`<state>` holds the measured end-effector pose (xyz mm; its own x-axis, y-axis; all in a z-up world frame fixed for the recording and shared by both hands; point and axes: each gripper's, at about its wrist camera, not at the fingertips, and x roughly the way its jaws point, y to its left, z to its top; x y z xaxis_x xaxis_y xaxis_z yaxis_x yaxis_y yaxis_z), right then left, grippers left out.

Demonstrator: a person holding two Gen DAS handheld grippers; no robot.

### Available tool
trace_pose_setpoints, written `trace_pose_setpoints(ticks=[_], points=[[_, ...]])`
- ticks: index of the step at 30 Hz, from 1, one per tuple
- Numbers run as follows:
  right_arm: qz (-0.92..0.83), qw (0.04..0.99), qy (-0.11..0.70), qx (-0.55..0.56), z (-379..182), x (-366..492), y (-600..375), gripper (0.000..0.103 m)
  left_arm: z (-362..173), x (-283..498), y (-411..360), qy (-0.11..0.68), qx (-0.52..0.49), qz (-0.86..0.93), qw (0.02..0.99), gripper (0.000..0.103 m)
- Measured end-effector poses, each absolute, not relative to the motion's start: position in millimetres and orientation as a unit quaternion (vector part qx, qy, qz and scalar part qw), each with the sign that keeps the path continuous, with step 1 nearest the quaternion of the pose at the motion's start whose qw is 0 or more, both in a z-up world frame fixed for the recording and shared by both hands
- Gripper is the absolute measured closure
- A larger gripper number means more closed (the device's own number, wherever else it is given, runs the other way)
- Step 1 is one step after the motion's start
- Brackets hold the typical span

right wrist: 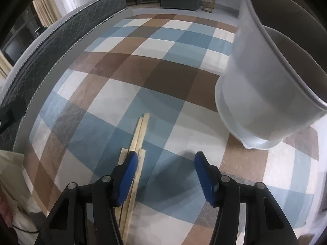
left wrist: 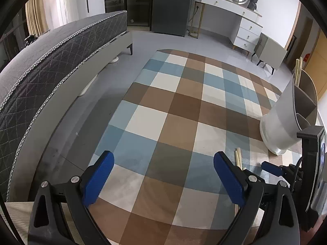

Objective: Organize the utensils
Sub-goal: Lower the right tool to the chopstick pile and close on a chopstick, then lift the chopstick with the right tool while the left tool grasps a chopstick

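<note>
Several wooden chopsticks (right wrist: 140, 131) lie on the checked rug, partly under my right gripper's left finger; their ends also show in the left wrist view (left wrist: 238, 158). A white utensil holder (right wrist: 263, 77) with divided compartments stands on the rug to the right; in the left wrist view (left wrist: 286, 118) it holds chopsticks (left wrist: 298, 69) upright. My right gripper (right wrist: 165, 159) is open and empty, low over the rug, with the loose chopsticks at its left finger. My left gripper (left wrist: 163, 159) is open and empty above the rug, left of the right gripper (left wrist: 271, 168).
The checked blue, brown and white rug (left wrist: 184, 106) covers the floor. A bed with a dark mattress (left wrist: 51, 61) runs along the left. A white dresser (left wrist: 241, 20) and a dark cabinet (left wrist: 171, 8) stand at the far wall.
</note>
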<state>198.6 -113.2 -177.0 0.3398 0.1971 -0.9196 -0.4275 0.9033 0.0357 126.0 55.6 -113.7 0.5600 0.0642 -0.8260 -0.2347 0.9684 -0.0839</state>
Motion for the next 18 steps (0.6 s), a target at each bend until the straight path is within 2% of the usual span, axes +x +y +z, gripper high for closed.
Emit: trace_pose_setpoints(ticks=[5,7,10,12,18], points=[[0.199,0.806,0.546,-0.112,-174.6,196.1,-108.9,0.064,-117.4,128.2,58.3,0.469,-0.096,0.089,0.874,0.008],[0.201,0.806,0.545,-0.111,-174.5,195.0,-108.7,0.065,-120.4,128.8,59.9,0.475,-0.101,0.089,0.869,0.008],[0.203,0.804,0.552,-0.092,-174.6,196.7,-112.3,0.073,-122.9,129.3,61.5,0.480,-0.104,0.092,0.866,0.008],[0.191,0.804,0.554,-0.096,-175.4,200.6,-114.4,0.092,-123.2,128.5,61.8,0.481,-0.104,0.093,0.866,0.008],[0.187,0.799,0.567,-0.079,-174.3,204.5,-121.0,0.096,-126.2,129.4,61.6,0.487,-0.105,0.094,0.862,0.008]])
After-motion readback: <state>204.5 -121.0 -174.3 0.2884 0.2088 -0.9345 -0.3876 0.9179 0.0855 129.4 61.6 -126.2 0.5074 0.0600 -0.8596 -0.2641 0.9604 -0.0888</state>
